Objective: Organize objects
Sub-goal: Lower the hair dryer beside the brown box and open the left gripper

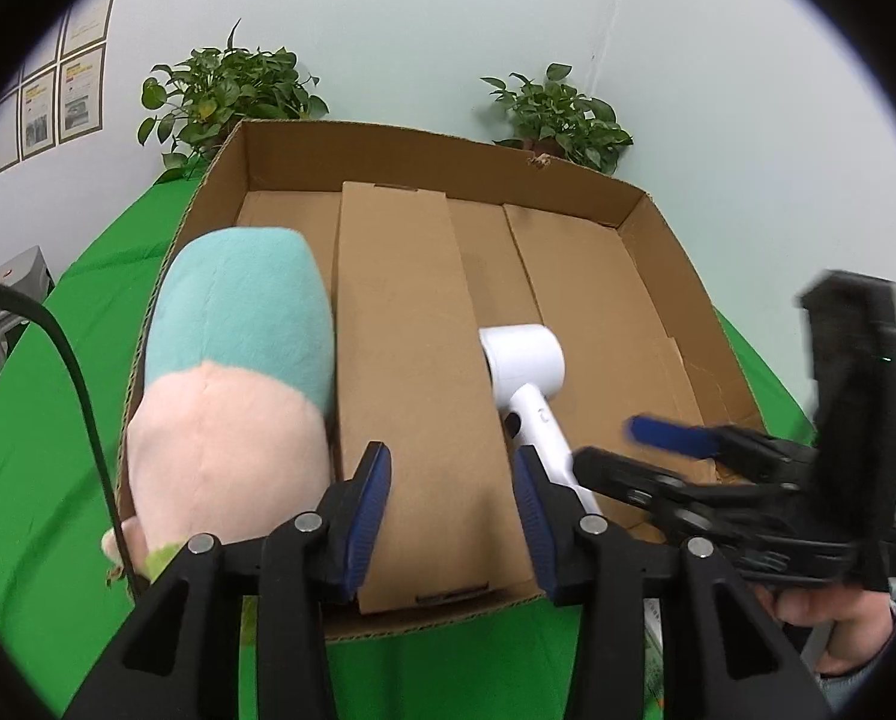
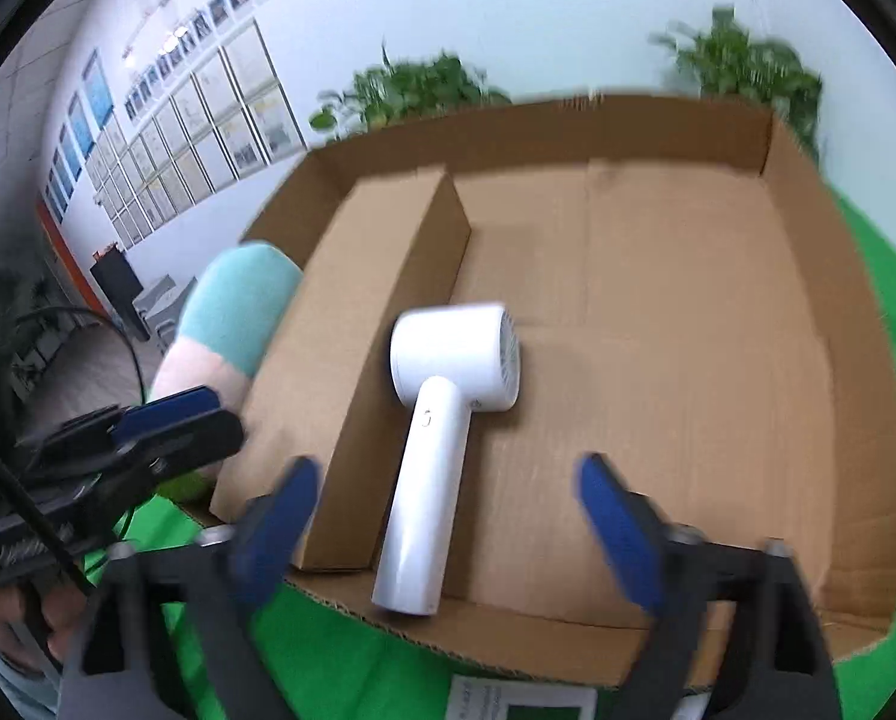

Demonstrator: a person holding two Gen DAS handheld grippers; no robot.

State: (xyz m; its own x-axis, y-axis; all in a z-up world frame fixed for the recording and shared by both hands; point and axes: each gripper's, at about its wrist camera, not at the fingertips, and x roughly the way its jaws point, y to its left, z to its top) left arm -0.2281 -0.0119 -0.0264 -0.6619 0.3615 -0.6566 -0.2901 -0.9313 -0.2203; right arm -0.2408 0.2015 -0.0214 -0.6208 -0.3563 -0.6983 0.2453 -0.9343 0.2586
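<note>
A large open cardboard box point(image 1: 658, 252) point(image 2: 808, 276) sits on a green cloth. Inside lie a long brown carton point(image 1: 405, 360) point(image 2: 351, 324), a white handheld hair dryer point(image 1: 529, 372) point(image 2: 441, 414) and a teal and pink plush toy point(image 1: 231, 372) point(image 2: 231, 312) against the left wall. My left gripper point(image 1: 451, 498) is open and empty above the carton's near end. My right gripper point(image 2: 448, 516) is open and empty, its jaws either side of the dryer's handle near the front wall. It also shows in the left wrist view point(image 1: 658, 444).
Two potted plants point(image 1: 225, 96) point(image 1: 562, 114) stand behind the box by the wall. A black cable point(image 1: 75, 372) hangs at the left. A white printed card point(image 2: 520, 702) lies on the green cloth point(image 1: 45, 450) in front of the box.
</note>
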